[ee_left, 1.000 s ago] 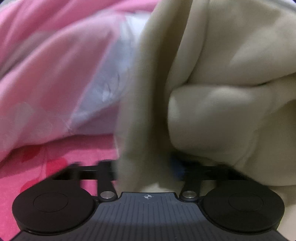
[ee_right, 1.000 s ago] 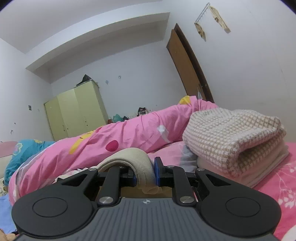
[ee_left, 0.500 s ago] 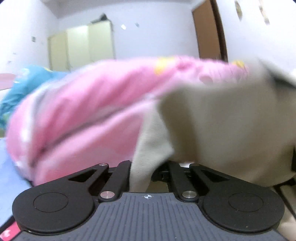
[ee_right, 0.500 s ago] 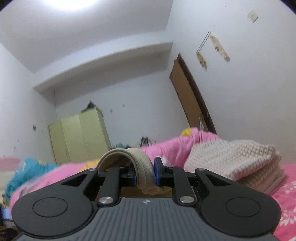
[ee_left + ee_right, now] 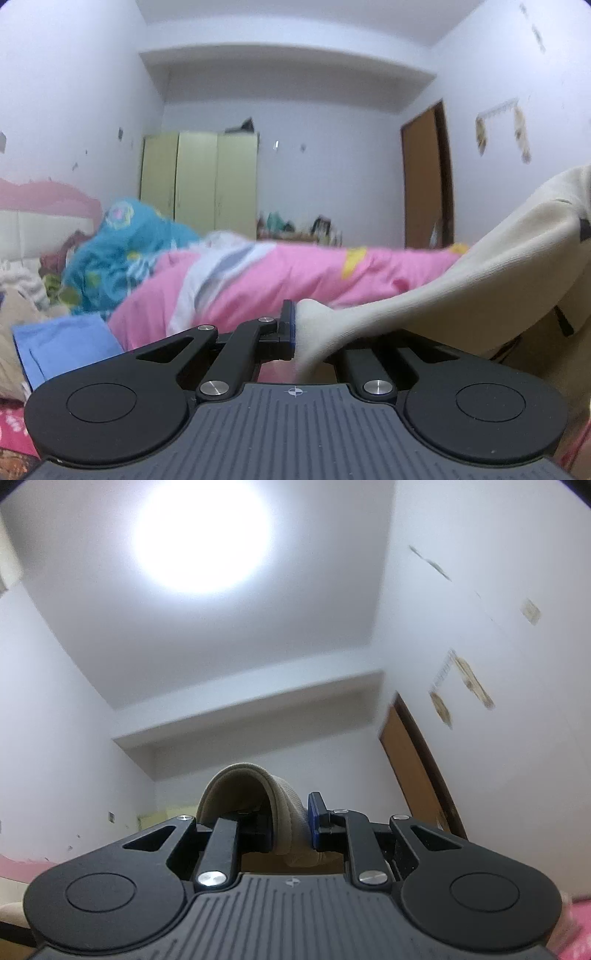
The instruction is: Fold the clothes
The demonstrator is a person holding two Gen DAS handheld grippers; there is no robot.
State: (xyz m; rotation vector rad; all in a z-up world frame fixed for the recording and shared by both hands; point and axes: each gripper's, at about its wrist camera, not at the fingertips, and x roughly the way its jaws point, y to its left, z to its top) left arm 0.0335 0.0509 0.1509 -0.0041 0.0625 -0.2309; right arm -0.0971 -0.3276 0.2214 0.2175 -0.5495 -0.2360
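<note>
A cream knit garment (image 5: 480,288) stretches from my left gripper (image 5: 306,332) up and away to the right edge of the left wrist view. The left gripper is shut on a bunched edge of it, and the cloth hides the right finger. In the right wrist view my right gripper (image 5: 291,827) is shut on a ribbed beige edge of the garment (image 5: 258,790), which loops over its left finger. That view tilts up toward the ceiling, so the bed is out of sight.
A pink quilt (image 5: 295,280) lies across the bed, with a turquoise patterned blanket (image 5: 122,251) and a blue cloth (image 5: 62,347) to the left. A pale green wardrobe (image 5: 199,184) and a brown door (image 5: 424,177) stand behind. A ceiling light (image 5: 203,535) glares overhead.
Both grippers have risen with the garment. The left view swung from close cloth to the room; the right view tilted from the bed and folded stack up to the ceiling.
</note>
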